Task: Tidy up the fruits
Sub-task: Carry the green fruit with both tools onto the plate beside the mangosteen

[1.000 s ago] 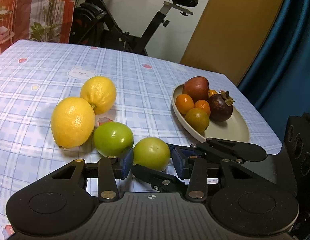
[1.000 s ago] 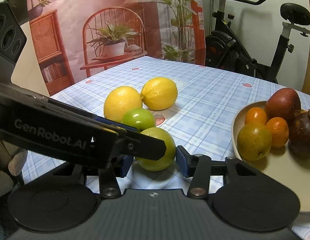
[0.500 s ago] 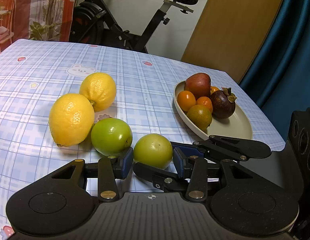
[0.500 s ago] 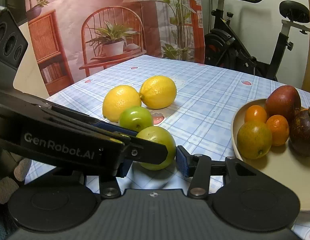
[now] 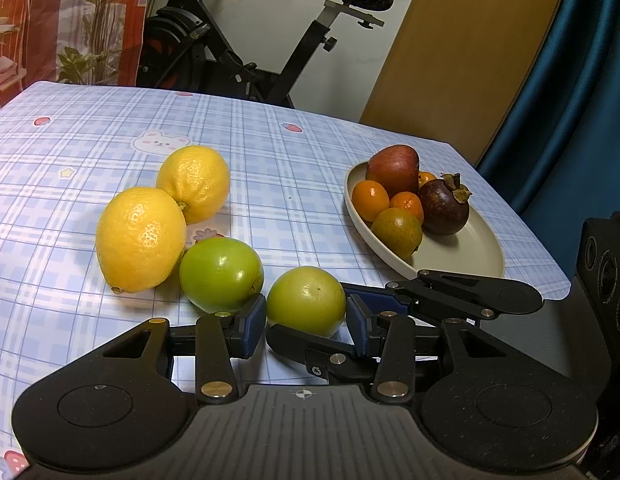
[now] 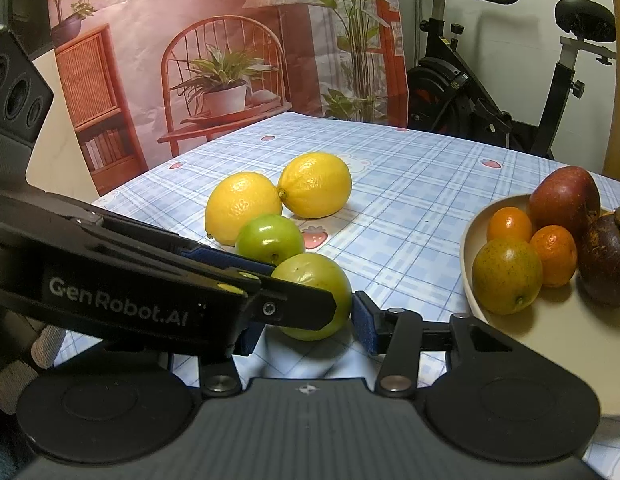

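Both grippers crowd one round yellow-green fruit (image 5: 306,300) on the checked desk (image 5: 270,152), left gripper (image 5: 306,322) and right gripper (image 6: 310,324) jaws flanking it, whether either clamps it I cannot tell, beige oval plate (image 5: 469,252) of fruit nearby.

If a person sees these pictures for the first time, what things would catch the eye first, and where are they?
Probably the dull green fruit at the near table edge, because both claws, left and right, have their blue pads on either side of it. Just behind lie a shinier green fruit and two big lemons. To the right, an oval plate holds small oranges, a red fruit and a mangosteen.
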The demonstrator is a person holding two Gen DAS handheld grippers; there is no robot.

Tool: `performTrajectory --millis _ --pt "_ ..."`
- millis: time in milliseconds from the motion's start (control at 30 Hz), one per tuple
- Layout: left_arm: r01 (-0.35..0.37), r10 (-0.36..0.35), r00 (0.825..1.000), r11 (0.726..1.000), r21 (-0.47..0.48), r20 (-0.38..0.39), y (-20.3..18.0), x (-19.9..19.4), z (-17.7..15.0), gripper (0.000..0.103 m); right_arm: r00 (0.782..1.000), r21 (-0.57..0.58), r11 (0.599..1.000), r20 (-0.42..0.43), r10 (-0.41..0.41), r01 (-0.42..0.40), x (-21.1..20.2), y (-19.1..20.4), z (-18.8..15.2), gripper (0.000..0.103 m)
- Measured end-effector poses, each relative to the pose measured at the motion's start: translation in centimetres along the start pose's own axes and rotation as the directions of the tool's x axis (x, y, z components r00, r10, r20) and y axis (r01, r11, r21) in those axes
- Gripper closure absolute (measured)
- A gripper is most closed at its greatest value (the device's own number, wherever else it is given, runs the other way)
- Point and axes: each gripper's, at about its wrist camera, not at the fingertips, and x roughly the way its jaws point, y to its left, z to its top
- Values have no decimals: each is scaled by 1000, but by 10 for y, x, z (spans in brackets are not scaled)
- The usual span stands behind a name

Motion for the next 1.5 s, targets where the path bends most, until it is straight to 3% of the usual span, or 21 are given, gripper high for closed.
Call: performTrajectory --millis 500,767,967,1167,1500 --pt "1 -1 1000 1000 1 1 0 0 -1 56 1000 -1 1000 2 0 0 0 0 0 54" --pt "1 -4 999 997 74 32 -20 -6 9 56 998 -8 1000 62 -27 27 -15 -1 -1 54" --pt "33 -44 997 984 173 62 -61 1 31 57 987 87 994 139 -78 66 -44 -28 3 54" --pt "99 -110 993 966 239 34 -101 28 53 56 967 191 972 183 -175 140 -77 -69 6 54" --pt "162 -156 987 942 295 -43 -162 91 64 56 941 325 912 140 -308 250 -104 -133 -5 54"
